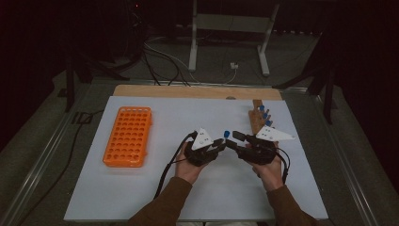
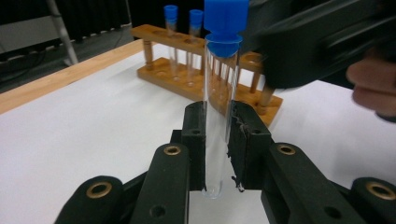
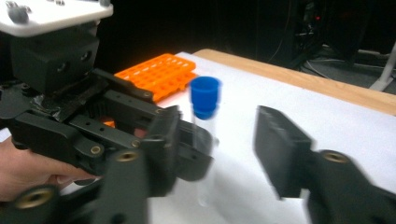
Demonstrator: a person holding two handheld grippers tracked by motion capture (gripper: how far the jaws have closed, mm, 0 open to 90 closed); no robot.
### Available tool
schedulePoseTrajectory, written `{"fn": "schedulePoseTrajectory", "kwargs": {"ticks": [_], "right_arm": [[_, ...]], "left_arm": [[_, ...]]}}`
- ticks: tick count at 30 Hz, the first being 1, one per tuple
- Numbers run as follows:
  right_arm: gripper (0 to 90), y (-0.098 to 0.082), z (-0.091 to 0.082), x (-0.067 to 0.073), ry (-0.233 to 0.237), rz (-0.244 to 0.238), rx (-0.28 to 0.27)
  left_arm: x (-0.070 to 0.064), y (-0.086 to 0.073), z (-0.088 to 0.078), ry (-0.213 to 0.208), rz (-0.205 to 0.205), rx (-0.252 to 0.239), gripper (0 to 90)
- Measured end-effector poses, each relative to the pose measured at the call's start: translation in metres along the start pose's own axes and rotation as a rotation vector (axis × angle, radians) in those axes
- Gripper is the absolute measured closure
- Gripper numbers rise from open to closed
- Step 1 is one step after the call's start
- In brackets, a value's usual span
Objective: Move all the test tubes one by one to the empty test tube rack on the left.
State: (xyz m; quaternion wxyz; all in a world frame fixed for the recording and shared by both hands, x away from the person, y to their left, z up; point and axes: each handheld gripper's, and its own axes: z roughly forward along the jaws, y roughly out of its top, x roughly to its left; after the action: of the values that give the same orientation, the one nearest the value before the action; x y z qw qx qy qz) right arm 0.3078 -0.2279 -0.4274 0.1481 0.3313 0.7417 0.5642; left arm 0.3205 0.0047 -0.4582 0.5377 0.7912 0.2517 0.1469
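Looked like a handover mid-table, above the white mat [image 1: 141, 197]. The left gripper [image 1: 217, 145] had its jaws clamped on the lower half of the clear test tube [image 2: 217, 135], upright, blue cap up. The right gripper [image 1: 237, 139] stood wide open, jaws either side of the tube without touching.

To do it well: right should close on bare glass below the cap, squarely, before left lets go.

The high view placed the orange rack [image 1: 128, 136] far left and the wooden rack [image 1: 257, 120] just behind the grippers. The left gripper view showed the actual grip; the right gripper view, blurred, showed the open gap.
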Motion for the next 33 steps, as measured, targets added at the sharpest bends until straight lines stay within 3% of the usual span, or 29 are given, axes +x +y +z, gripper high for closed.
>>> {"fn": "schedulePoseTrajectory", "kwargs": {"ticks": [3,6,12,20,33], "right_arm": [[27.6,0.001,-0.003,-0.004,-0.027,0.006,-0.008],[15.8,0.001,-0.006,-0.009,-0.056,0.021,-0.007],[5.4,0.001,-0.011,-0.017,-0.112,0.025,-0.001],[0.0,-0.002,-0.015,-0.024,-0.152,-0.003,0.035],[0.0,-0.004,-0.022,-0.027,-0.180,0.002,0.014]], "left_arm": [[0.005,-0.002,-0.004,0.015,-0.012,-0.001,78.3],[0.013,-0.005,-0.013,0.038,-0.036,-0.013,78.2],[0.019,-0.007,-0.025,0.060,-0.043,-0.020,78.2],[0.030,-0.011,-0.047,0.092,-0.062,-0.039,78.2],[0.048,-0.022,-0.089,0.156,-0.084,-0.069,78.2]]}}
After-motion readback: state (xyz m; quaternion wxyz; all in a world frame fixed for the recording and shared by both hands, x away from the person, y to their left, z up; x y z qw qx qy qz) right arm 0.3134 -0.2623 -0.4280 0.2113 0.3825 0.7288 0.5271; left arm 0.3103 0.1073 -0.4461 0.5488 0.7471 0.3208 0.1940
